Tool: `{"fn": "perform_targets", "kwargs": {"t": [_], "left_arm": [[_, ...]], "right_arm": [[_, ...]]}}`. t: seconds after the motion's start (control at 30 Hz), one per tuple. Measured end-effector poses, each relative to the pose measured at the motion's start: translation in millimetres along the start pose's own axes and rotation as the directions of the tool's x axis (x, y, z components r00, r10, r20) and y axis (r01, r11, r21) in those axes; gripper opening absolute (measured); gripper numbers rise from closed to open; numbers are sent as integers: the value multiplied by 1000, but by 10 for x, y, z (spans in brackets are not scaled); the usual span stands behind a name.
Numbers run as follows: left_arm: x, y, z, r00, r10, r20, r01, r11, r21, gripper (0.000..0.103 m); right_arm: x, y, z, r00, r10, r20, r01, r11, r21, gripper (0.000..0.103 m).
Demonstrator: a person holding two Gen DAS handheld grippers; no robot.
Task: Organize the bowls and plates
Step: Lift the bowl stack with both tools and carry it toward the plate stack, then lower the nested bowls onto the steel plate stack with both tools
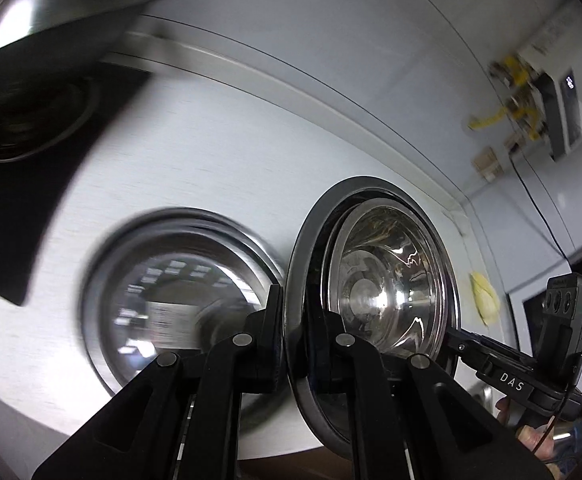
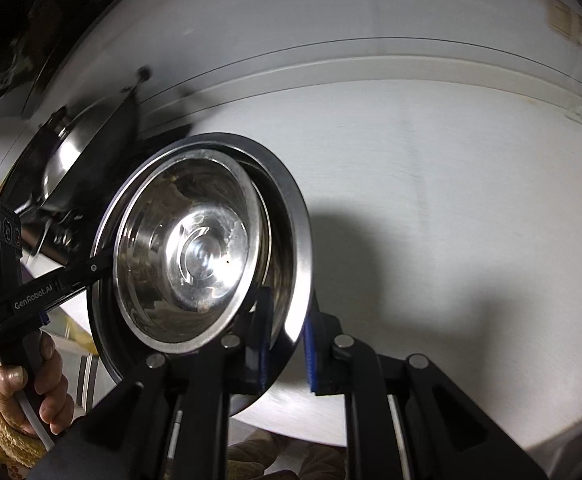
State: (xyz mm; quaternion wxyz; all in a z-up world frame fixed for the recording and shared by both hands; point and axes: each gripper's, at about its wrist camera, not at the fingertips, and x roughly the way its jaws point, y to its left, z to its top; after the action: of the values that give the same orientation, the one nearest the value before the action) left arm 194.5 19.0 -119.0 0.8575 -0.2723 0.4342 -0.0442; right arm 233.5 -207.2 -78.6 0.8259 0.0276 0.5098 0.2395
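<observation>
Both grippers hold one steel plate (image 1: pixel 307 248) between them, above the counter. A smaller steel bowl (image 1: pixel 387 280) sits in the plate. My left gripper (image 1: pixel 295 344) is shut on the plate's near rim. My right gripper (image 2: pixel 287 340) is shut on the opposite rim of the same plate (image 2: pixel 291 208), with the bowl (image 2: pixel 195 256) inside it. The right gripper also shows at the right of the left wrist view (image 1: pixel 463 344), and the left gripper at the left of the right wrist view (image 2: pixel 99 268). A stack of steel plates (image 1: pixel 179 280) lies on the counter, left of the held plate.
A wok (image 1: pixel 51 28) stands on a black stove (image 1: pixel 31 184) at the far left. The grey counter (image 2: pixel 431 200) runs to a tiled wall with a raised edge. A yellow sponge (image 1: pixel 485 296) and wall fittings (image 1: pixel 531 100) are at the right.
</observation>
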Motion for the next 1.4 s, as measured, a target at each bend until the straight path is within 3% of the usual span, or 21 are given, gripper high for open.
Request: {"fn": "perform_targets", "kwargs": {"t": [0.2,0.47,0.97,1.4], "left_arm": [[-107,548,28,998,63,5,-62,997,-50,5],[65,980,23,996,79,-42,-82,993,-88,5],[395,1126,14,991,65,-117,-77,992,-96,5],[376,1058,32,992,79,-99,-86,994,-72,5]], "right_arm": [[404,375,48,998,34,-50,-36,999,-38,13],[799,516,-10,993,32,-115,-34,999,-20,13],[1068,515,-77,988,14,-151,-10,1000,23,13],[1075,490,-98,988,22,-150,-16,999,37,16]]}}
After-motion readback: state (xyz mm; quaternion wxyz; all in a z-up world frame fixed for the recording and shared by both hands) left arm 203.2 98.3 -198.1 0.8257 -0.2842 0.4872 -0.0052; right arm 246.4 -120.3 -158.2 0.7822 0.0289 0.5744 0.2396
